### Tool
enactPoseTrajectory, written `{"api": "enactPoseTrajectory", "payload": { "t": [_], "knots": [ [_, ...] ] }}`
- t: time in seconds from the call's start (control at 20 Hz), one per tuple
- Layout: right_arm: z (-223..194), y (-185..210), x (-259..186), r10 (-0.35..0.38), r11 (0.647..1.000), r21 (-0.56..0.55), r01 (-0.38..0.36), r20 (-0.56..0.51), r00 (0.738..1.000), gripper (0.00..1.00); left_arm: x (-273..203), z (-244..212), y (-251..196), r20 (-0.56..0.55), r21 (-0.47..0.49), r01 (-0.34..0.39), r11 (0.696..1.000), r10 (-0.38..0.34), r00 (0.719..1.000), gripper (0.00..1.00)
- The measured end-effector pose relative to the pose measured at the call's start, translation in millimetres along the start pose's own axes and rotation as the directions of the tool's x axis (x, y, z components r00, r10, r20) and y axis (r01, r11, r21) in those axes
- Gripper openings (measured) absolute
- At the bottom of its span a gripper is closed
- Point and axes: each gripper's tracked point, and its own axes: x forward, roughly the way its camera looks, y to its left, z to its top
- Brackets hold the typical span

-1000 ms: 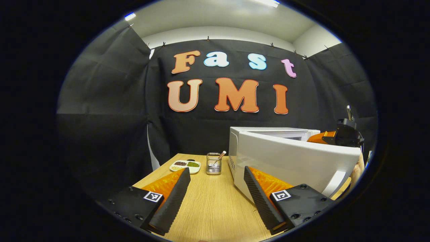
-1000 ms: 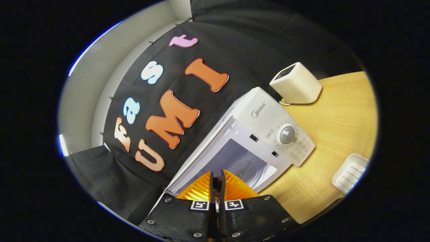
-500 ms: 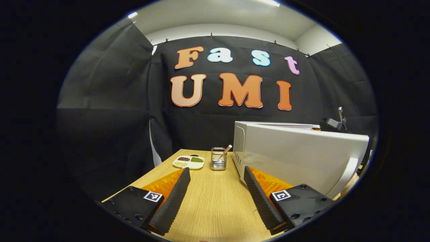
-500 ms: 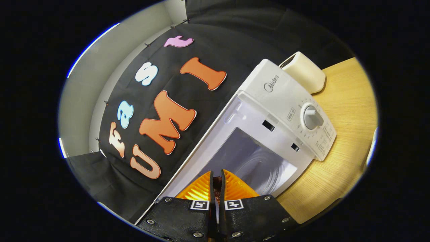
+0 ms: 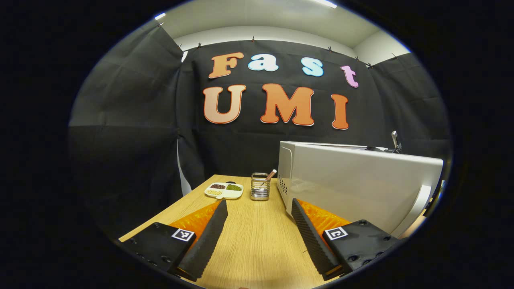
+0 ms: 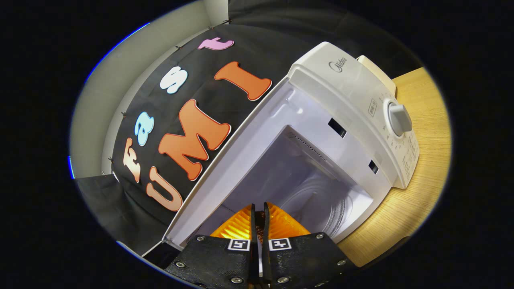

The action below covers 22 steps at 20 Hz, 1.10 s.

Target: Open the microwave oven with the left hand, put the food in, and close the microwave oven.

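Closer now, the right gripper (image 6: 257,216), clenched on dark food (image 6: 259,224), should enter the oven (image 6: 305,160) level; left gripper (image 5: 257,224) waits released.

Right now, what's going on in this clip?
A person is loading a microwave with two handheld grippers. Its door stands open, seen beside the open left gripper, which holds nothing. The right gripper, fingers nearly together on something small and dark, points into the open cavity toward the glass turntable. The food is not yet set down.
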Motion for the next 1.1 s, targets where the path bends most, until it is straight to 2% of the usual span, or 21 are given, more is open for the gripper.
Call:
{"api": "enactPoseTrajectory", "payload": {
  "t": [0.2,0.25,0.35,0.45,0.5,0.55,0.65,0.7,0.75,0.8,0.85,0.9,1.1],
  "knots": [
    [-2.2,-8.4,6.5,-0.035,0.988,-0.150,0.039,0.030,0.999,0.07,-6.0,8.9,0.9,0.012,-0.011,0.004,1.000,-0.003,1.000,0.97],
    [-0.1,-8.6,8.0,-0.046,0.982,-0.181,0.052,0.035,0.998,0.08,-8.4,8.8,2.8,0.012,-0.016,0.000,1.000,0.000,1.000,1.00],
    [0.1,-10.9,9.4,-0.062,0.965,-0.252,0.069,0.035,0.997,0.11,-14.8,14.5,8.8,0.017,-0.016,-0.018,1.000,0.018,1.000,0.97],
    [2.7,-10.7,11.6,-0.072,0.951,-0.300,0.078,0.029,0.997,0.14,-19.1,23.6,7.9,0.030,-0.007,-0.020,1.000,0.020,0.999,1.00],
    [4.8,-14.0,13.3,-0.094,0.944,-0.316,0.098,0.029,0.995,0.17,-21.9,27.1,9.1,0.032,0.003,-0.022,1.000,0.022,0.999,0.97],
    [4.3,-21.6,12.6,-0.128,0.933,-0.336,0.130,0.030,0.991,0.18,-24.8,30.5,10.1,0.033,0.013,-0.026,1.000,0.025,0.999,1.00],
    [6.8,-25.4,12.1,-0.142,0.917,-0.373,0.138,0.017,0.990,0.34,-30.3,36.0,15.2,0.036,0.020,-0.043,0.999,0.043,0.998,1.00],
    [6.2,-25.2,9.6,-0.143,0.911,-0.389,0.135,0.008,0.990,0.38,-32.3,35.9,15.7,0.030,0.014,-0.046,0.999,0.045,0.999,1.00],
    [6.8,-26.5,4.8,-0.148,0.901,-0.411,0.138,0.007,0.989,0.47,-33.9,34.2,14.8,0.024,0.005,-0.045,0.999,0.045,0.999,0.97],
    [9.5,-25.6,1.7,-0.145,0.889,-0.437,0.135,0.011,0.989,0.73,-33.7,34.0,14.7,0.019,-0.002,-0.045,0.999,0.045,0.999,1.00],
    [13.5,-23.9,-3.8,-0.138,0.875,-0.466,0.129,0.015,0.990,0.81,-35.9,33.2,15.4,0.014,-0.004,-0.047,0.999,0.047,0.999,1.00],
    [18.9,-19.8,-5.2,-0.128,0.863,-0.492,0.118,0.012,0.992,0.93,-36.8,33.3,15.0,0.011,-0.002,-0.048,0.999,0.048,0.999,1.00],
    [22.0,-8.3,-36.8,-0.088,0.813,-0.579,0.057,-0.026,0.996,0.94,-43.0,38.5,8.4,0.016,-0.006,-0.040,0.999,0.040,0.999,1.00]
  ]
}}
